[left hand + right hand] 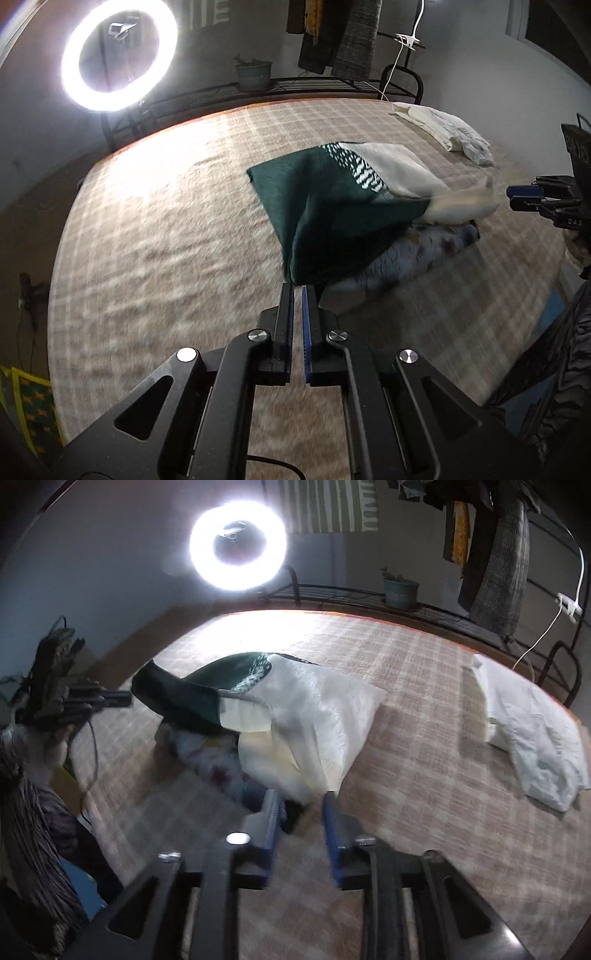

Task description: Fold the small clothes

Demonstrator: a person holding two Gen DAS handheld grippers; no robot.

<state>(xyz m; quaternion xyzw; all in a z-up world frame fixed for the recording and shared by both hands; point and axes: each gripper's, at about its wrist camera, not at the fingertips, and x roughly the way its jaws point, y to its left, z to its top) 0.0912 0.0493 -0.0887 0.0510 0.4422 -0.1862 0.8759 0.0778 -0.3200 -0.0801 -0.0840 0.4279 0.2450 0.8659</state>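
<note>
A small green and cream garment [332, 206] hangs stretched above the checked bed cover [166, 240]. My left gripper [298, 290] is shut on its green corner and holds it up. The garment also shows in the right wrist view [306, 716], with the left gripper [118, 698] at its green end. My right gripper [301, 801] is open just below the cream corner, apart from the cloth; it also shows at the right in the left wrist view [521, 197]. A floral garment [417, 251] lies crumpled under the lifted one, also in the right wrist view [218, 764].
A pile of white folded clothes [532, 738] lies at the bed's far right [443, 129]. A bright ring light [118, 55] stands beyond the far edge. A black metal rack [406, 605] with a potted plant and hanging clothes runs behind the bed.
</note>
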